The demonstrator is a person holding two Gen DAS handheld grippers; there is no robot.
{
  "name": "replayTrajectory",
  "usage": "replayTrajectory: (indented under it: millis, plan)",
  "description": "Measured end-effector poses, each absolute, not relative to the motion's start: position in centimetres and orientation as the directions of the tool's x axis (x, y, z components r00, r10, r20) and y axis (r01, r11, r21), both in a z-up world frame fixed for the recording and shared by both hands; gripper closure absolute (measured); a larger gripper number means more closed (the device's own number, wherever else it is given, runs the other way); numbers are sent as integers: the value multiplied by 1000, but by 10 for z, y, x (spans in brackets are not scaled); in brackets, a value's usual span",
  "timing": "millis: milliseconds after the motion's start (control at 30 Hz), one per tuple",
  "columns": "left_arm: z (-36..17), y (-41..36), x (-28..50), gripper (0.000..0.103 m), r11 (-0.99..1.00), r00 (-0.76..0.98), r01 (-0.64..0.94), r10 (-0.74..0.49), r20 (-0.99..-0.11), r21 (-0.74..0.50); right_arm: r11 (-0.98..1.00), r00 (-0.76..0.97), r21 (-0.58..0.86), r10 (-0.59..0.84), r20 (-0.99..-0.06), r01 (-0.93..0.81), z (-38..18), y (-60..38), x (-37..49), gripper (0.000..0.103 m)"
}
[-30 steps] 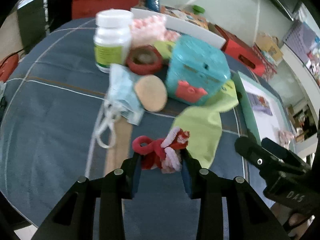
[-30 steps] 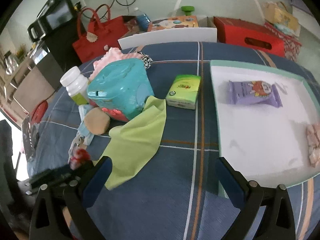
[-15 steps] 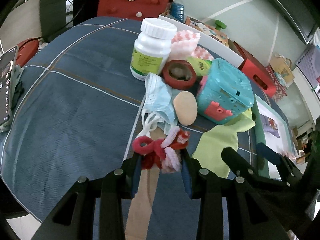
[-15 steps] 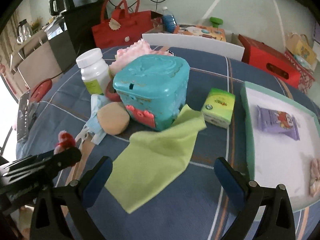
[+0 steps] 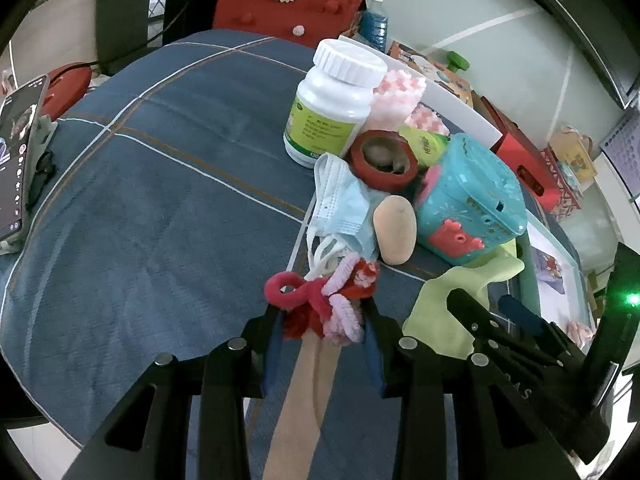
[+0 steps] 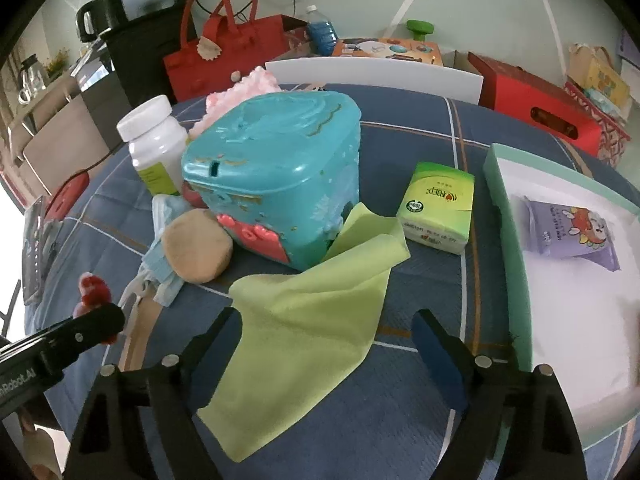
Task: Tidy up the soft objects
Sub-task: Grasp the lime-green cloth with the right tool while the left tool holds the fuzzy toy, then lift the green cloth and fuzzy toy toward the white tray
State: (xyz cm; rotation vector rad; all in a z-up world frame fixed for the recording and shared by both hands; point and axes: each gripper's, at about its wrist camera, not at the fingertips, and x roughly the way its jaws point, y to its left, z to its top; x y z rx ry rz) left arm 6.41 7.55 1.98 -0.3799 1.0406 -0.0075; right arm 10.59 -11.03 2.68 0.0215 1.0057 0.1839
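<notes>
While the left gripper (image 5: 324,322) clamps a pipe-cleaner toy (image 5: 324,300), the empty right gripper (image 6: 328,332) is closing.

bottle (image 5: 330,104): green label, small print unreadable; digits "120" at its bottom edge, 6 o'clock of label
tissue pack (image 6: 438,206): round "100" mark at 7 o'clock of top face; red characters mid-face, not legible; side print too small
left gripper (image 6: 60,344): white "nRobot.AI" on its black body, start cut off by frame edge
right gripper (image 5: 516,364): faint letters "A S" on its black finger, rest unclear
purple pack (image 6: 572,236): lettering along its left side, unreadable
phone (image 5: 16,160): screen lit, text too small
</notes>
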Motion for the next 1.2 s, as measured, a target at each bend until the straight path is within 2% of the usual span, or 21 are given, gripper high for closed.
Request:
replayTrajectory:
  millis: [200,367,533,700,1200]
  plan:
    - [17,75,69,66,935,512,-175,-182,-840,-309,981,532,131,188,-825,-144,21,-117,115,41]
    - [12,77,71,66,932,513,-186,-178,-840,-311,977,536,142,208,-818,-162,19,-119,118,52]
    - [10,78,73,66,931,514,-189,-176,-840,-311,973,542,173,230,-808,-156,19,-125,119,71]
    - [10,76,76,66,933,514,-185,-175,-840,-308,964,536,214,267,-801,-159,20,-130,122,84]
    - [23,67,74,66,939,525,-166,-174,-833,-301,958,567,234,286,-772,-165,46,-128,104,89]
